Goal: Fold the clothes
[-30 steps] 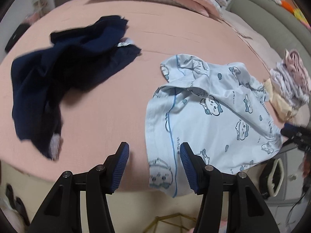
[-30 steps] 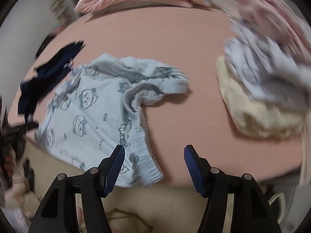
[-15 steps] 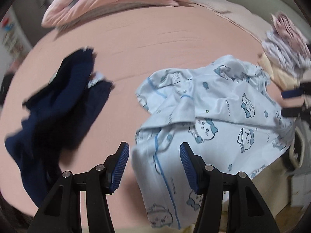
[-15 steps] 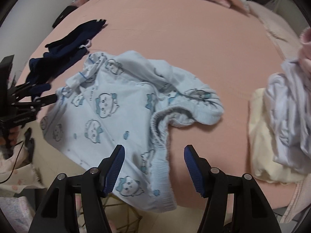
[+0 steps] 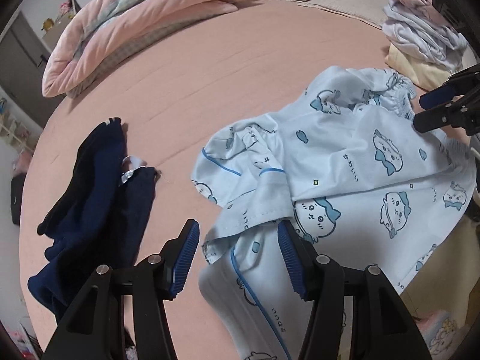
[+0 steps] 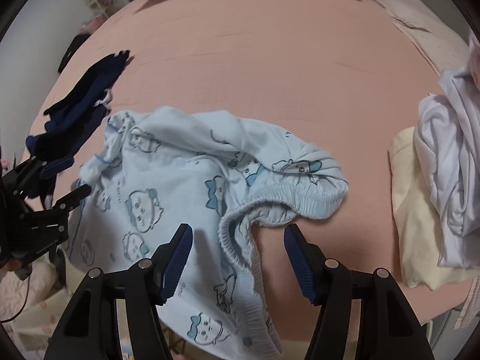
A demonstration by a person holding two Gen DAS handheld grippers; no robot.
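pyjamas (image 5: 354, 162) lie crumpled at the bed's (image 5: 240, 69) near edge. left hand-held gripper (image 5: 238, 258) and right hand-held gripper (image 6: 238, 258) both point steeply down over them, jaws apart, empty. since a second ago the left has rolled and both have shifted sideways. printed writing too small to read.

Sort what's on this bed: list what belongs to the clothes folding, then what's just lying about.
For the folding:
- light blue cartoon-print pyjamas, under both open claws
- navy garment, crumpled
- white and cream clothes pile

Lying about:
- pink quilt, bunched at the far edge
- pink bedsheet
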